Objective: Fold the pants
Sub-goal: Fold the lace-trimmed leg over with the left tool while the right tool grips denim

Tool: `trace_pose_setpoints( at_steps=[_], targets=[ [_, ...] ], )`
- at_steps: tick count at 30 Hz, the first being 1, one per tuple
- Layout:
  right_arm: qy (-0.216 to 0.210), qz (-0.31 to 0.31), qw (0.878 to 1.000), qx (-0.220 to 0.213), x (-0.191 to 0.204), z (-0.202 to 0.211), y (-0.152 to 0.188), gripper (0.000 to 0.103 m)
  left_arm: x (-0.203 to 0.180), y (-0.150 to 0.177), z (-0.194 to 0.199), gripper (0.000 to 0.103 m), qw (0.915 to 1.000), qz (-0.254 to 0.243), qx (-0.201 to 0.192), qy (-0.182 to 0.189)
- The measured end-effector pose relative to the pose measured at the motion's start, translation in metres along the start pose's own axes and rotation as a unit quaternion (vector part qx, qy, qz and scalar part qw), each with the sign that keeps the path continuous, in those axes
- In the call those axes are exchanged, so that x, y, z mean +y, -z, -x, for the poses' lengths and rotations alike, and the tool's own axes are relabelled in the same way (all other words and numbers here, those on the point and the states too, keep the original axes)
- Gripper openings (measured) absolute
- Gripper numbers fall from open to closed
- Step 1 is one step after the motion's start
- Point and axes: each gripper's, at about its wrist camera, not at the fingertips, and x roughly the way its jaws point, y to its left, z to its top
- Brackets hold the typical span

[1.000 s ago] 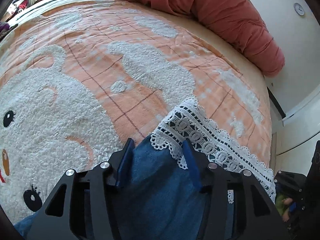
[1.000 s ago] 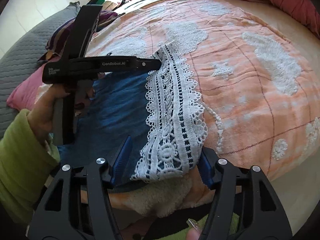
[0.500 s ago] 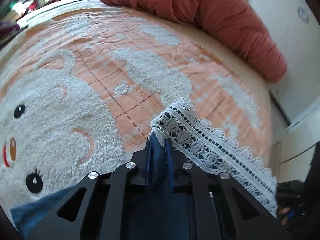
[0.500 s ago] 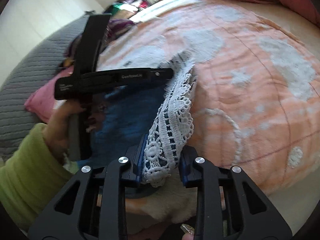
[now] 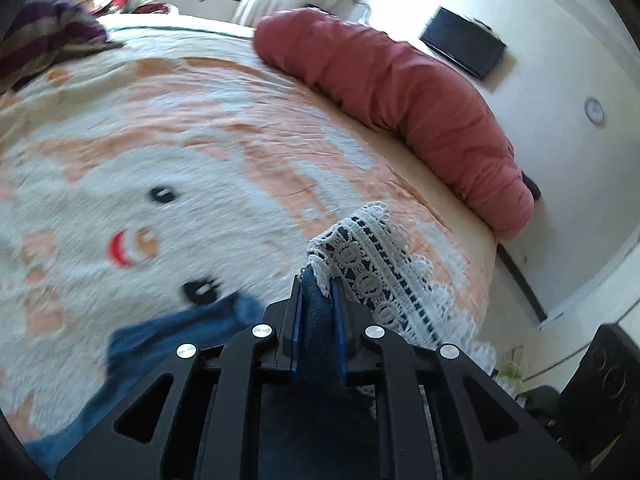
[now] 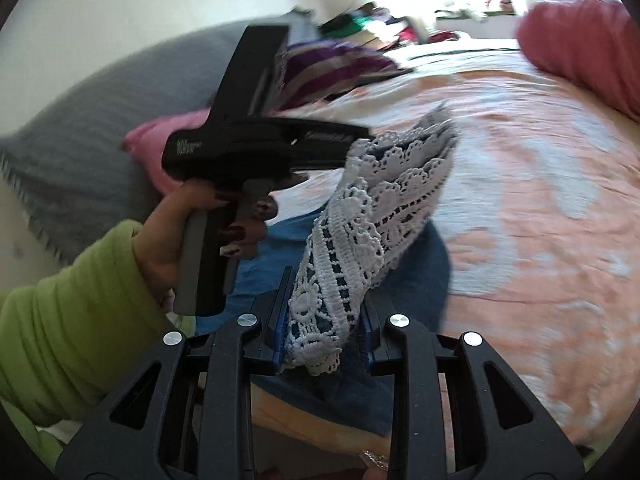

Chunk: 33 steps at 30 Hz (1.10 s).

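Note:
Blue denim pants [image 5: 168, 344] with a white lace hem [image 5: 376, 256] lie on the orange and white bed blanket. My left gripper [image 5: 316, 284] is shut on one corner of the hem, denim pinched between its blue pads. My right gripper [image 6: 324, 312] is shut on the other lace corner [image 6: 344, 280]. The hem hangs stretched between the two, lifted off the blanket. In the right wrist view the left gripper [image 6: 352, 148] shows side-on, held by a hand [image 6: 188, 224] in a green sleeve, with the lace [image 6: 404, 176] running from it down to mine.
The blanket [image 5: 168, 152] bears a white bear face. A long red bolster [image 5: 400, 92] lies along the far edge. A grey cushion [image 6: 92, 120], a pink pillow [image 6: 156, 148] and striped purple clothes [image 6: 332, 64] sit at the head side. A wall with a black screen [image 5: 464, 44] stands beyond.
Both grippers went from open around the hem to shut on it, then rose and swung across the bed, lifting the lace hem off the blanket.

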Motion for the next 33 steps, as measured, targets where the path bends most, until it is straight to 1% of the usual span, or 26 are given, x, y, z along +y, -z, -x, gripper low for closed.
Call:
trace_pose_setpoints(
  at_steps=[2, 3, 4, 5, 6, 7, 10, 11, 12, 13, 14, 16, 18, 20, 22, 23, 24, 25, 26, 27, 29, 31, 33],
  targets=[
    [-0.003, 0.017, 1.0, 0.026, 0.014, -0.025, 0.002, 0.02, 0.018, 0.012, 0.009, 0.013, 0.9997, 0.017, 0.003, -0.019],
    [-0.003, 0.02, 0.999, 0.036, 0.019, -0.033, 0.004, 0.02, 0.025, 0.016, 0.011, 0.017, 0.9991, 0.028, 0.005, -0.03],
    [-0.002, 0.028, 0.998, 0.051, 0.025, -0.044, 0.007, 0.02, 0.036, 0.021, 0.016, 0.017, 0.9971, 0.051, 0.008, -0.055],
    [0.001, 0.037, 0.997, 0.062, 0.03, -0.05, 0.008, 0.02, 0.045, 0.024, 0.024, 0.017, 0.9952, 0.069, 0.007, -0.069],
    [0.006, 0.049, 0.996, 0.07, 0.037, -0.055, 0.01, 0.02, 0.056, 0.027, 0.037, 0.017, 0.993, 0.096, -0.006, -0.07],
    [0.008, 0.069, 0.995, 0.076, 0.046, -0.06, 0.012, 0.02, 0.064, 0.03, 0.049, 0.017, 0.9913, 0.111, -0.019, -0.068],
    [0.01, 0.11, 0.99, 0.086, 0.07, -0.07, 0.015, 0.02, 0.084, 0.038, 0.088, 0.02, 0.9862, 0.136, -0.06, -0.074],
    [0.008, 0.119, 0.989, 0.09, 0.075, -0.073, 0.016, 0.02, 0.091, 0.043, 0.099, 0.023, 0.9841, 0.146, -0.07, -0.071],
    [0.005, 0.128, 0.987, 0.094, 0.08, -0.077, 0.017, 0.02, 0.098, 0.048, 0.108, 0.028, 0.982, 0.159, -0.078, -0.065],
    [0.004, 0.143, 0.985, 0.1, 0.088, -0.083, 0.02, 0.02, 0.106, 0.055, 0.116, 0.031, 0.9791, 0.176, -0.087, -0.053],
    [0.003, 0.154, 0.983, 0.105, 0.095, -0.086, 0.023, 0.02, 0.111, 0.06, 0.12, 0.035, 0.9775, 0.185, -0.091, -0.044],
    [0.012, 0.185, 0.976, 0.116, 0.107, -0.095, 0.031, 0.023, 0.116, 0.067, 0.123, 0.037, 0.9747, 0.197, -0.099, -0.038],
    [0.007, 0.2, 0.972, 0.123, 0.11, -0.1, 0.035, 0.03, 0.12, 0.072, 0.122, 0.041, 0.9727, 0.204, -0.106, -0.032],
    [-0.005, 0.205, 0.971, 0.125, 0.113, -0.099, 0.037, 0.038, 0.124, 0.074, 0.117, 0.045, 0.9719, 0.21, -0.104, -0.026],
    [-0.024, 0.197, 0.972, 0.121, 0.11, -0.088, 0.035, 0.039, 0.126, 0.076, 0.114, 0.046, 0.9721, 0.212, -0.098, -0.02],
    [-0.041, 0.186, 0.975, 0.113, 0.106, -0.078, 0.032, 0.04, 0.128, 0.076, 0.11, 0.049, 0.9723, 0.214, -0.093, -0.015],
    [-0.049, 0.178, 0.977, 0.104, 0.103, -0.072, 0.029, 0.044, 0.128, 0.076, 0.109, 0.054, 0.9722, 0.216, -0.089, -0.012],
    [-0.055, 0.164, 0.981, 0.085, 0.098, -0.06, 0.023, 0.047, 0.129, 0.076, 0.104, 0.057, 0.9723, 0.22, -0.08, -0.006],
    [-0.049, 0.149, 0.985, 0.065, 0.087, -0.052, 0.01, 0.049, 0.13, 0.076, 0.1, 0.059, 0.9724, 0.221, -0.074, -0.002],
    [-0.043, 0.141, 0.988, 0.055, 0.081, -0.047, 0.004, 0.051, 0.131, 0.076, 0.096, 0.059, 0.9725, 0.223, -0.068, 0.0],
    [-0.011, 0.118, 0.992, 0.031, 0.057, -0.037, -0.018, 0.051, 0.134, 0.075, 0.087, 0.062, 0.9723, 0.226, -0.057, -0.008],
    [0.031, 0.104, 0.994, 0.026, 0.034, -0.033, -0.034, 0.053, 0.138, 0.075, 0.081, 0.063, 0.9714, 0.232, -0.046, -0.019],
    [0.062, 0.087, 0.994, 0.035, 0.013, -0.042, -0.049, 0.053, 0.138, 0.076, 0.075, 0.064, 0.9724, 0.23, -0.034, -0.024]
  ],
)
